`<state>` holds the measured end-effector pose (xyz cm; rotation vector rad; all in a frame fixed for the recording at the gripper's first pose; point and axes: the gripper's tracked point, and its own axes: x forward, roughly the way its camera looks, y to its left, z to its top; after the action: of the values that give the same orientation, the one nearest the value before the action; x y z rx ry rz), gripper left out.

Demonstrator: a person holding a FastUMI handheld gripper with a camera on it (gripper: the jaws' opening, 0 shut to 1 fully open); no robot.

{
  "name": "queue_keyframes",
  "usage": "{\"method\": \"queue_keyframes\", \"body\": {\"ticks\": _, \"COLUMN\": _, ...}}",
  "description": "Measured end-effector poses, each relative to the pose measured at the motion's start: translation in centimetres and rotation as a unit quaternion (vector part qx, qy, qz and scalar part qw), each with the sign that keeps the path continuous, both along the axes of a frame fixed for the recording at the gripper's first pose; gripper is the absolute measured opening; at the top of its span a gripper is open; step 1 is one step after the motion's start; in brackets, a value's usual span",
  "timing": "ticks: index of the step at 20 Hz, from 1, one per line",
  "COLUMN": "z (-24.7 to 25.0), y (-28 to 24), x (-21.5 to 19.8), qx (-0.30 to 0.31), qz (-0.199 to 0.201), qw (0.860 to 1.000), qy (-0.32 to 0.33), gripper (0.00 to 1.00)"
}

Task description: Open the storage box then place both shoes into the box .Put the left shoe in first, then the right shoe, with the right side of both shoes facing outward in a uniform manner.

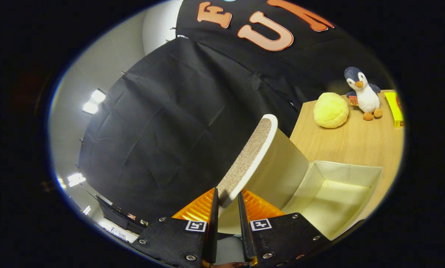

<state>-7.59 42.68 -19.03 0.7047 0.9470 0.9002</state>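
The gripper (228, 199) pinches the edge of the storage box's lid (249, 158) between both orange fingers (198, 206), holding it raised. The open storage box (336, 197) sits just beyond them on the wooden table (360, 145), near a yellow ball (331, 110) and penguin toy (364, 93) by the far edge.

Bright ceiling lights (94, 101) glaring, dim booth; strong fisheye bending, sharp focus
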Motion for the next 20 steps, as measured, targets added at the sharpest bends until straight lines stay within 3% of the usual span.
{"method": "queue_keyframes", "body": {"ticks": 2, "z": -0.8, "y": 1.4, "x": 0.3, "qx": -0.028, "qz": -0.006, "qw": 1.000, "qy": -0.007, "gripper": 0.29}}
{"method": "queue_keyframes", "body": {"ticks": 5, "z": -2.6, "y": 1.9, "x": 0.5, "qx": -0.083, "qz": -0.009, "qw": 0.996, "qy": -0.020, "gripper": 0.52}}
{"method": "queue_keyframes", "body": {"ticks": 6, "z": -2.9, "y": 2.1, "x": 0.6, "qx": -0.092, "qz": -0.015, "qw": 0.995, "qy": -0.023, "gripper": 0.63}}
{"method": "queue_keyframes", "body": {"ticks": 8, "z": -3.4, "y": 1.0, "x": 0.9, "qx": -0.109, "qz": -0.037, "qw": 0.993, "qy": -0.029, "gripper": 0.71}}
{"method": "queue_keyframes", "body": {"ticks": 15, "z": -8.7, "y": -11.8, "x": 0.9, "qx": -0.240, "qz": -0.140, "qw": 0.960, "qy": -0.033, "gripper": 0.79}}
{"method": "queue_keyframes", "body": {"ticks": 20, "z": -13.3, "y": -22.9, "x": -2.1, "qx": -0.346, "qz": -0.189, "qw": 0.919, "qy": -0.011, "gripper": 0.80}}
